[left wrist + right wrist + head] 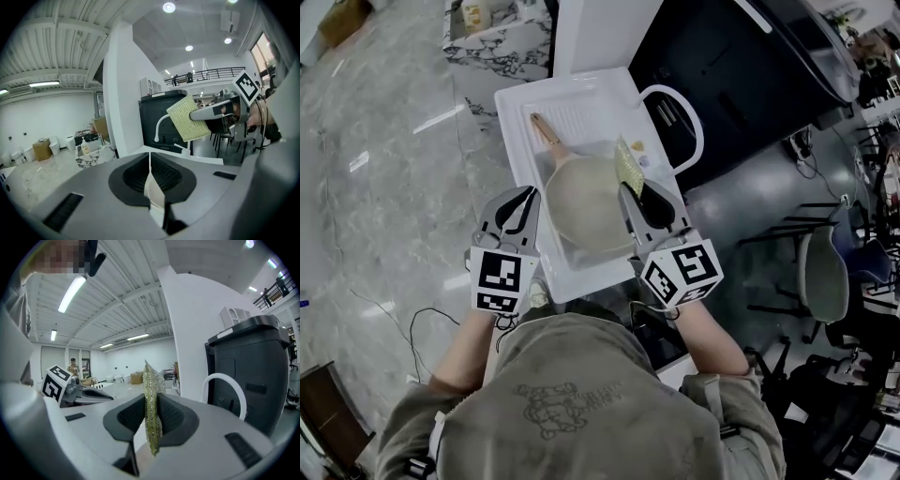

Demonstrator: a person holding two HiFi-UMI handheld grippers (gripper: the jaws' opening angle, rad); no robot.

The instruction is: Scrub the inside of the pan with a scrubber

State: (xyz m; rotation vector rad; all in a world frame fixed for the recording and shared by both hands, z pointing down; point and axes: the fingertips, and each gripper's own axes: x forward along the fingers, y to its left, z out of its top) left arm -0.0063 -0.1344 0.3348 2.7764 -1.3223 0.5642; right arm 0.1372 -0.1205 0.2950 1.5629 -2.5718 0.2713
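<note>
A pan [586,204] with a pale beige inside and a wooden handle [546,131] lies in the white sink [514,112]. My left gripper [528,195] is at the pan's left rim, and in the left gripper view its jaws [151,174] are shut on that thin cream edge [153,190]. My right gripper [627,193] is over the pan's right side, shut on a yellow-green scrubber [628,165]. The scrubber [151,401] stands edge-on between the jaws in the right gripper view. From the left gripper's side the scrubber [188,118] shows flat-faced.
A white arched faucet [692,120] rises at the sink's right edge, next to a large black bin [750,66]. A marble counter with bottles [492,28] stands beyond the sink. Office chairs [825,272] crowd the right. A cable [412,328] lies on the grey floor at left.
</note>
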